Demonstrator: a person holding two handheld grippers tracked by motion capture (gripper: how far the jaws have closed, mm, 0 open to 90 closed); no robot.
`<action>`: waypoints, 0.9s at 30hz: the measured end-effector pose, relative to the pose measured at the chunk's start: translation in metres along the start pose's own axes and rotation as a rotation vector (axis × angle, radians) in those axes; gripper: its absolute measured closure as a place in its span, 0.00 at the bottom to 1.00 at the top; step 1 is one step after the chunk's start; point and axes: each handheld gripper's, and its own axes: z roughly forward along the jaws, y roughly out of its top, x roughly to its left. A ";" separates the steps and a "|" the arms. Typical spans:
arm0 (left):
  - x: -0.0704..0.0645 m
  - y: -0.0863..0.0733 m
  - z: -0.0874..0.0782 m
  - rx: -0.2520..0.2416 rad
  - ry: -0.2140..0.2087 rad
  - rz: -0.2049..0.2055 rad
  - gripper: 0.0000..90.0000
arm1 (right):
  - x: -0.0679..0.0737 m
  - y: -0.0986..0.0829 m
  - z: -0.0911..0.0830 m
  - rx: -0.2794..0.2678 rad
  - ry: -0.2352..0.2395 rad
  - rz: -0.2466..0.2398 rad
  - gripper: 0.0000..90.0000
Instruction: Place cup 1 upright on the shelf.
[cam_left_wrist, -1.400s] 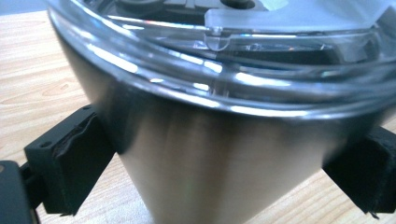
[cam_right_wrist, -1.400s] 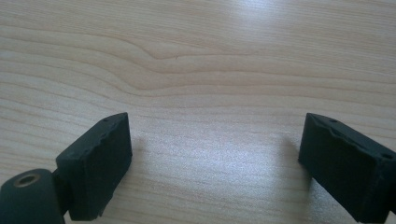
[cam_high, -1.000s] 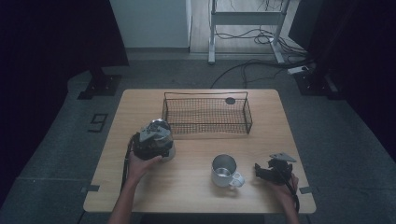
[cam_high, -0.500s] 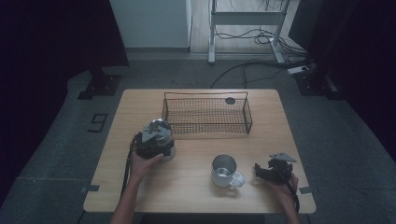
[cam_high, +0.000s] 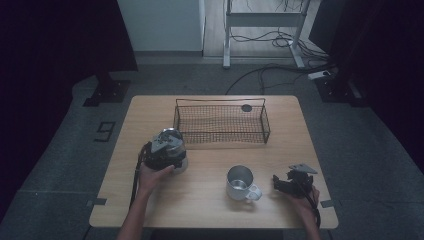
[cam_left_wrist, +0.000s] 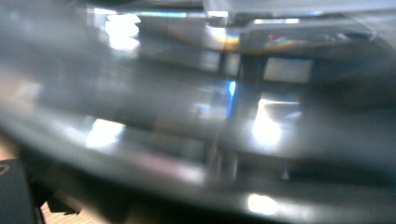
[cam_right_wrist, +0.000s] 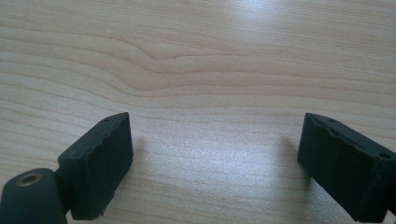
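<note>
My left gripper (cam_high: 165, 149), topped by its grey plate, sits over a pale, shiny round object (cam_high: 181, 164) at the table's left middle. In the left gripper view that glossy object (cam_left_wrist: 196, 116) is blurred and very close, and it hides the jaws, so I cannot say whether they grip it. My right gripper (cam_high: 278, 183) rests low at the front right with its jaws pointing left toward a metal mug (cam_high: 240, 181). Seen from the right gripper view, the right gripper (cam_right_wrist: 215, 158) is open over bare wood with nothing between the jaws.
A black wire basket (cam_high: 220, 101) stands at the back centre of the wooden table (cam_high: 200, 210), with a small dark round thing (cam_high: 246, 107) in its far right corner. The mug's handle points right, toward my right gripper.
</note>
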 end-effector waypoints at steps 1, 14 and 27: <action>0.000 0.001 -0.001 0.008 -0.006 -0.004 0.05 | 0.000 0.000 0.000 0.000 -0.001 0.001 0.11; 0.002 0.005 -0.013 0.047 -0.027 0.000 0.05 | 0.000 0.000 0.000 0.000 -0.010 0.008 0.12; 0.002 0.024 -0.025 0.028 -0.029 0.012 0.05 | 0.000 0.000 -0.001 0.000 -0.016 0.014 0.13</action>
